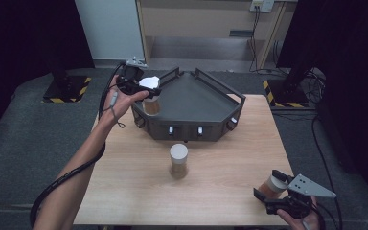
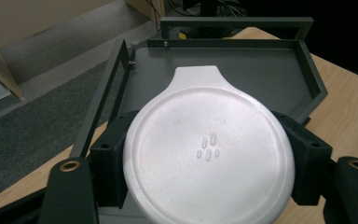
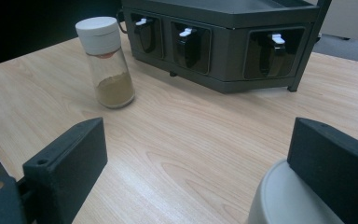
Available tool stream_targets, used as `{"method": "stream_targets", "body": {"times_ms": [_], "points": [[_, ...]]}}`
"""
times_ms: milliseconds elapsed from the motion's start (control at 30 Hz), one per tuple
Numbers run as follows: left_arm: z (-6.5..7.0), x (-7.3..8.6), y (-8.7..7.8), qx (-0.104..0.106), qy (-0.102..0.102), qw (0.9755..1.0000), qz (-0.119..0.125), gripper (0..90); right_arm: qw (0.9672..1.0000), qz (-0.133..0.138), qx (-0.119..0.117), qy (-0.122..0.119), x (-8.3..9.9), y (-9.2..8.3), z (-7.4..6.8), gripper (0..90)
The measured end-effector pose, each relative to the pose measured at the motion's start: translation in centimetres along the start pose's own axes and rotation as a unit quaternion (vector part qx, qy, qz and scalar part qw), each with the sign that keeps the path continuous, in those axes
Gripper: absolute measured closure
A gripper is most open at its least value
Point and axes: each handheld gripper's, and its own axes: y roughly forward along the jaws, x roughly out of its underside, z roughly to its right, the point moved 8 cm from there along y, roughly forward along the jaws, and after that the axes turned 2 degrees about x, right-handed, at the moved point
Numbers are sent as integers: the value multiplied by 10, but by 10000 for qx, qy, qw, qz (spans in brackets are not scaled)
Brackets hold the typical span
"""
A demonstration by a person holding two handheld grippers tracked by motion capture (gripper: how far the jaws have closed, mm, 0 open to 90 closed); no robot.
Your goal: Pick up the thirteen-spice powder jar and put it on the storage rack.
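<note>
Nearest, at the worktop's [image 1: 124, 201] near right corner, the right tongs [image 1: 271, 188] stand spread wide around a white-capped jar [image 1: 273, 183]; in the right gripper view one pad [image 3: 335, 163] sits over the cap's edge [image 3: 284, 200] while the other pad [image 3: 70, 154] stands well apart, so nothing is pinched there. The risk: if that hand shifts sideways, a pad likely knocks the jar toward the near edge. Farther in, around the worktop's middle, a second spice jar [image 1: 178, 160] stands upright and alone, just before the rack's front; an arm sweeping across could tip it. Farthest, at the rack's [image 1: 230, 103] left edge, the left tongs [image 1: 146, 87] are clamped on a third jar [image 1: 151, 98] just under its white lid [image 2: 209, 154], holding it over the dark tray floor [image 2: 261, 74]. The danger here looks like the side rail [image 2: 105, 88]: the jar seems to hang close beside it, so a low carry may clip the rail, and a tilted release may let the jar topple inside the rack.
</note>
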Motion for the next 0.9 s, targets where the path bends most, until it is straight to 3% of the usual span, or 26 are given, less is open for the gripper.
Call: {"method": "stream_targets", "body": {"times_ms": [467,900], "points": [[-9,-16,30,-255,-100,9996,35,299,10000,7,-25,10,0,0,1,52],[-19,-7,56,-450,-436,9980,99,299,10000,-8,-24,-47,0,0,0,52]]}}
